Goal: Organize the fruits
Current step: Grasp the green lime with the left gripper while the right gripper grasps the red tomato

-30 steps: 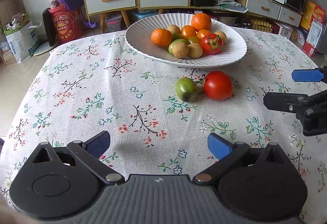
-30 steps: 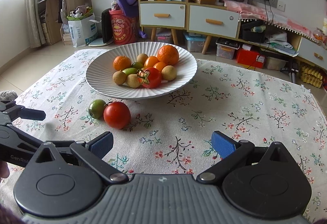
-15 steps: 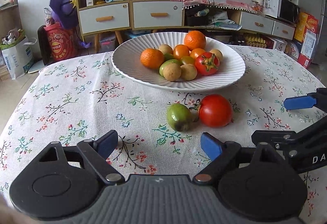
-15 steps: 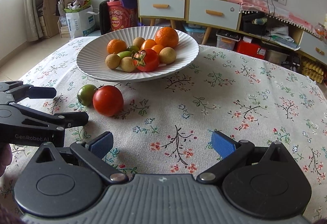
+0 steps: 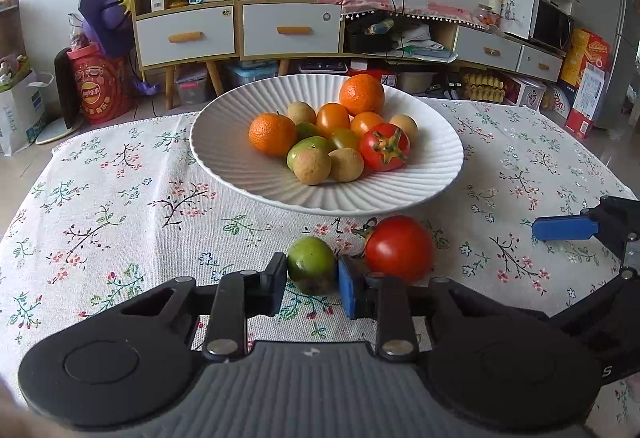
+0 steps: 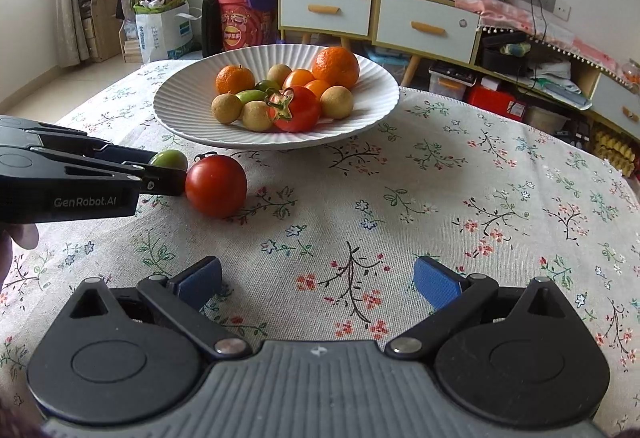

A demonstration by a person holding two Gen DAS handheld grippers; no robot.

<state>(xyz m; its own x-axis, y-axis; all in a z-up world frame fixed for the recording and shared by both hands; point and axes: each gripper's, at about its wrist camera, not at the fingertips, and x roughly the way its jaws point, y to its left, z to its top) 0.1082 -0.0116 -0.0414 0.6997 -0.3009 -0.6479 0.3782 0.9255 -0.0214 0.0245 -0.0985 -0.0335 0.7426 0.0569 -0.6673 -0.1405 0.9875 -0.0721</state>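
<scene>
A small green fruit (image 5: 311,264) lies on the floral tablecloth in front of the white ribbed plate (image 5: 436,166). My left gripper (image 5: 312,284) has closed around it, one pad on each side, still on the cloth. A red tomato (image 5: 400,248) sits just right of it, touching the right finger. In the right wrist view the green fruit (image 6: 170,158) peeks out behind the left gripper's fingers, beside the tomato (image 6: 216,185). My right gripper (image 6: 318,284) is open and empty over bare cloth. The plate (image 6: 360,118) holds several oranges, small tan fruits and a tomato.
The table's far edge lies just behind the plate. Beyond it stand cabinets with drawers (image 5: 292,30), a red bucket (image 5: 100,86) and boxes on the floor. The right gripper's fingers (image 5: 568,228) reach in at the right of the left wrist view.
My left gripper moved forward to the green fruit and its jaws closed from wide open onto it. My right gripper moved slightly forward and stayed open.
</scene>
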